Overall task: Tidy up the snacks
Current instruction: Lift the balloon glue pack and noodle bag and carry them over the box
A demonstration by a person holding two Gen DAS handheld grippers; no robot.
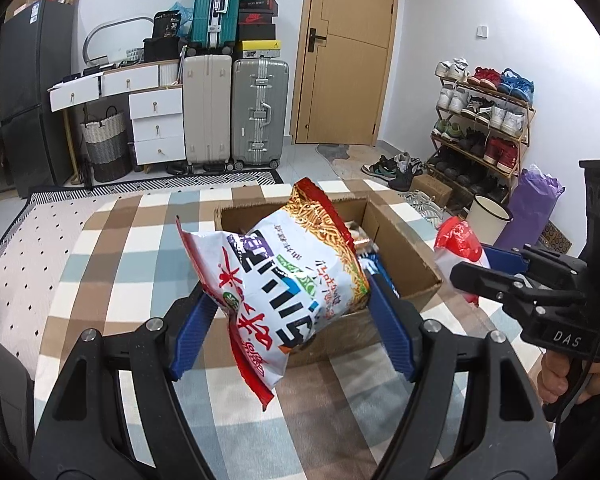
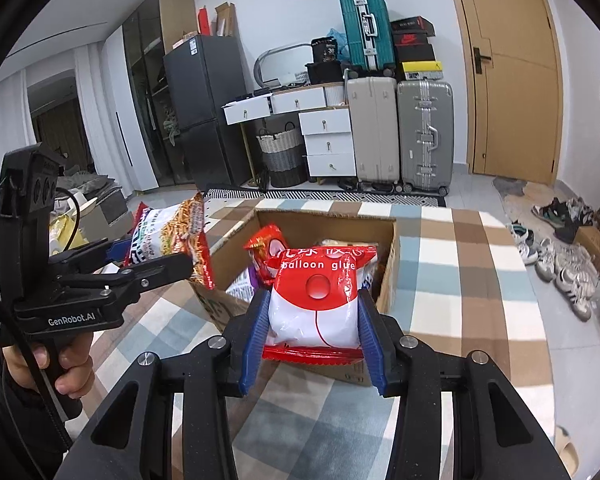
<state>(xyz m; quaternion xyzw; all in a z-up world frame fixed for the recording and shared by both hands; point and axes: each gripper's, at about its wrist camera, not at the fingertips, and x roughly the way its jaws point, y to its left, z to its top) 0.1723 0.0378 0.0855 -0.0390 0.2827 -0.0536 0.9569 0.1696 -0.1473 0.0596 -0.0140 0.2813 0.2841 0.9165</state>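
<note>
My left gripper (image 1: 296,312) clamps a noodle packet (image 1: 284,280) and my right gripper (image 2: 314,316) a red-and-white snack bag (image 2: 320,304), both raised and tilted down over the open cardboard box (image 2: 388,272) of snacks on the checked bench (image 2: 460,280). Beyond, suitcases (image 2: 400,132) and a shoe rack (image 1: 484,128) line the walls.

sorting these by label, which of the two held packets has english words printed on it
The red and white packet in the right tool: it reads "balloon glue". The noodle snack bag in the left tool shows no English.
</note>
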